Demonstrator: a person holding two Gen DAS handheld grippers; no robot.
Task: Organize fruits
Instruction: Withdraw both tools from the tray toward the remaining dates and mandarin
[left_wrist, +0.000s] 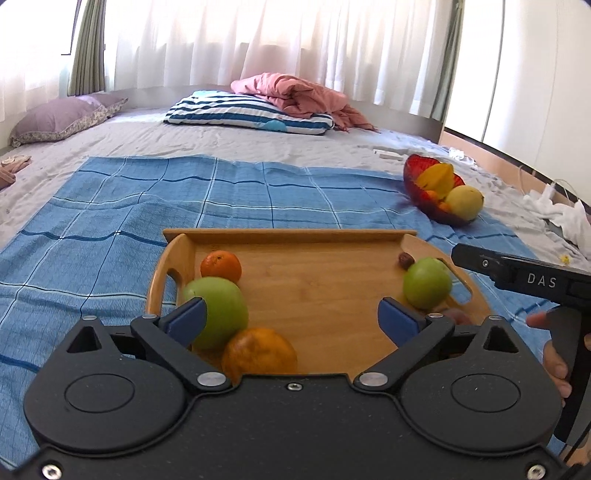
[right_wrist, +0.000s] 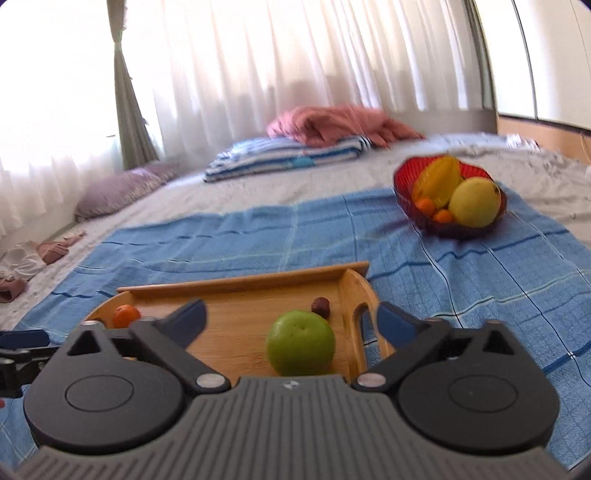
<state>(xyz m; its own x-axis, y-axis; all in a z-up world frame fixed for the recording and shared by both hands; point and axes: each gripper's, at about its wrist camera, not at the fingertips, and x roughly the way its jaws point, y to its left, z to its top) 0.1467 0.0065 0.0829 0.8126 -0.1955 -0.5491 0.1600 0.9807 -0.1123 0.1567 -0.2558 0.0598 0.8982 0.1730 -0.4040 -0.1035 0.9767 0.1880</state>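
Observation:
A wooden tray (left_wrist: 295, 236) (right_wrist: 243, 282) lies on a blue checked cloth. On its left side sit a small orange (left_wrist: 221, 265) (right_wrist: 126, 315), a large green apple (left_wrist: 221, 314) and a bigger orange (left_wrist: 259, 355). On its right side are a second green apple (left_wrist: 426, 282) (right_wrist: 300, 343) and a small brown fruit (left_wrist: 405, 260) (right_wrist: 320, 306). My left gripper (left_wrist: 293, 319) hangs open over the tray's near edge, gripping nothing. My right gripper (right_wrist: 291, 321) is open above the tray's right end, the apple below its gap, untouched. A red bowl (left_wrist: 412, 177) (right_wrist: 402, 188) holds a starfruit (left_wrist: 436, 179) (right_wrist: 439, 177), a yellow fruit (left_wrist: 464, 202) (right_wrist: 474, 202) and small oranges.
The blue cloth (left_wrist: 240, 192) (right_wrist: 258, 236) covers a grey bed. A striped pillow (left_wrist: 247, 112) and pink blanket (left_wrist: 295, 92) lie at the back, a purple pillow (left_wrist: 62, 118) at far left. White clutter (left_wrist: 561, 214) sits at the bed's right edge. A hand (left_wrist: 554, 354) holds the other gripper.

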